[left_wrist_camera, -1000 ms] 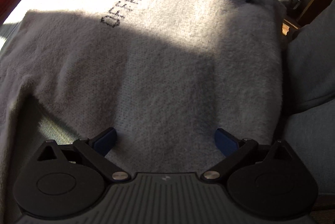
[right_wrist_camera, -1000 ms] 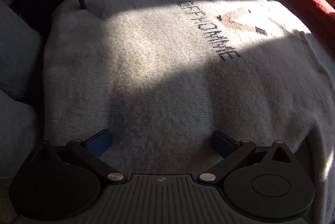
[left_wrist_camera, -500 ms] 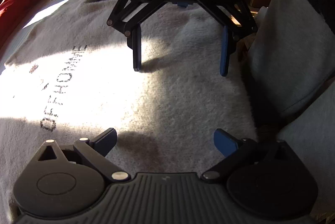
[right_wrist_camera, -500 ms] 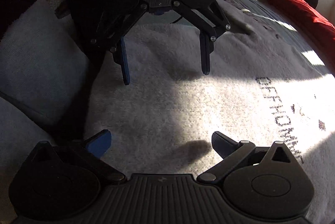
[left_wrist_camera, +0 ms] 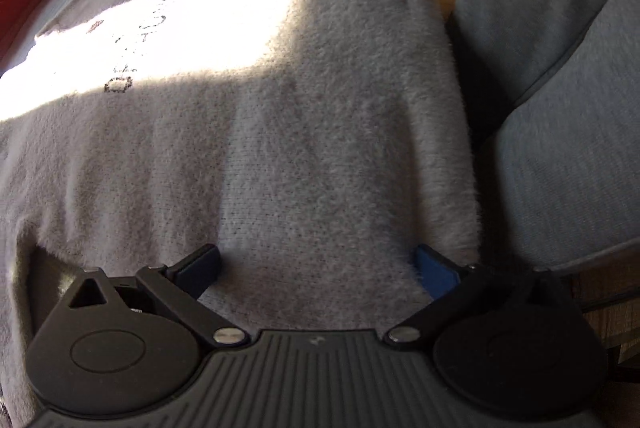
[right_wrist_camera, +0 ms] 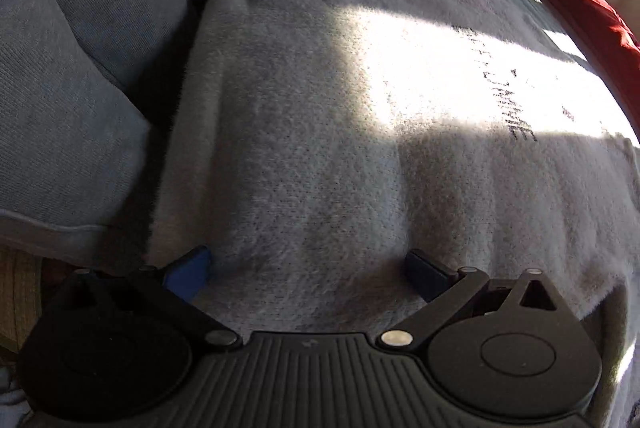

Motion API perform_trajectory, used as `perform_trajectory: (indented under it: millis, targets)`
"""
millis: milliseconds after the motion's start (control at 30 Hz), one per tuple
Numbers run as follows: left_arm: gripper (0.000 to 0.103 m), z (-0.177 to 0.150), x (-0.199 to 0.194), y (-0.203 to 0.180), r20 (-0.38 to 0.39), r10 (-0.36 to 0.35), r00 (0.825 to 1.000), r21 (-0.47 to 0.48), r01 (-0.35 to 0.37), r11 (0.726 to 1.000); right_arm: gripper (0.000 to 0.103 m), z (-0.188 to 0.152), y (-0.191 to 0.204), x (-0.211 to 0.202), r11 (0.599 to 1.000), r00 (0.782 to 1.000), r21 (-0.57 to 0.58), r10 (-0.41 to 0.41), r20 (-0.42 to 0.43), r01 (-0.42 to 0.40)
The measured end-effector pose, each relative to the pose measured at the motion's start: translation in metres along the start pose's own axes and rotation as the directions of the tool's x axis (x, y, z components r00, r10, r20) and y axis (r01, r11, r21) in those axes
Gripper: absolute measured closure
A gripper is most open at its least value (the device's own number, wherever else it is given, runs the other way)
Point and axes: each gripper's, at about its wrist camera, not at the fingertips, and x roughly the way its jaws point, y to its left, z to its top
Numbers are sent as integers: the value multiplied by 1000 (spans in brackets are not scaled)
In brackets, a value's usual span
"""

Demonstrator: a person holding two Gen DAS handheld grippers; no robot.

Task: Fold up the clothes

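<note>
Your left gripper [left_wrist_camera: 318,268] and right gripper [right_wrist_camera: 308,268] both stand spread wide with nothing between the fingers, poised at opposite ends of the fuzzy grey sweater [left_wrist_camera: 304,116], which lies flat beside 2 grey cushions [right_wrist_camera: 80,76], sunlight crossing its lettering [right_wrist_camera: 508,104].

My left gripper [left_wrist_camera: 318,268] sits low with its jaws spread wide, one dark pad [left_wrist_camera: 200,264] on one side and one blue pad [left_wrist_camera: 434,274] on the other, nothing pinched between them. My right gripper [right_wrist_camera: 308,270] mirrors it, jaws equally wide and empty. The two face each other: each wrist view shows the other's fingertips pointing down at the far end, well apart from its own.
</note>
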Motion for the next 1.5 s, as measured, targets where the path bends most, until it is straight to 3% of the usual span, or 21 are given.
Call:
perform_trajectory:
  millis: [67, 133, 267, 367, 433, 533, 667, 767, 900, 1067, 1200, 1300, 1400, 1500]
  targets:
    - [2, 5, -4, -2, -19, 17, 1000, 22, -17, 1000, 0, -2, 4, -5, 1000, 999, -21, -17, -34, 16]
    - [2, 15, -13, -2, 26, 54, 998, 45, -55, 997, 0, 4, 4, -11, 999, 998, -35, -34, -45, 32]
    - [2, 35, -15, 13, 93, 94, 991, 24, -96, 995, 0, 24, -15, -18, 996, 995, 23, -88, 55, 87]
    - [2, 43, 0, 26, 99, 111, 989, 22, -114, 993, 0, 39, -35, 0, 994, 995, 86, -66, 71, 59]
    - [2, 37, 9, 30, 74, 86, 994, 30, -88, 996, 0, 40, -45, 17, 993, 999, 115, -18, 45, 12]
    - [1, 23, 14, 36, 43, 50, 998, 1, -50, 999, 0, 21, -49, 16, 989, 996, 143, 11, 84, -23]
    - [1, 5, 9, 37, -7, 44, 999, -70, -44, 997, 0, -3, -38, 3, 990, 999, 142, -16, 34, 11]
    - [1, 1, 2, 33, -34, 54, 998, -60, -56, 997, 0, -13, -33, -5, 986, 999, 160, -30, -42, 36]
    - [2, 8, -7, 29, -21, 78, 997, -20, -78, 997, 0, -18, -19, -20, 995, 994, 77, -51, -97, 59]
    - [2, 28, -6, 26, 47, 82, 995, -7, -82, 997, 0, -2, -16, -26, 990, 999, 137, -41, -33, 45]
    - [2, 23, 11, 23, -11, 54, 998, -7, -55, 998, 0, 2, -8, -6, 990, 997, 138, 9, -80, 3]
    - [2, 11, 8, 32, -51, 33, 998, -87, -37, 995, 0, -6, -6, -10, 992, 996, 128, 4, -87, 7]
    - [2, 16, -5, 43, -50, 65, 997, -133, -71, 989, 0, -3, -10, -20, 992, 995, 121, -37, -88, 47]
    - [2, 33, -17, 61, 18, 105, 994, -211, -99, 972, 0, 10, -28, -27, 978, 993, 172, -113, -38, 118]
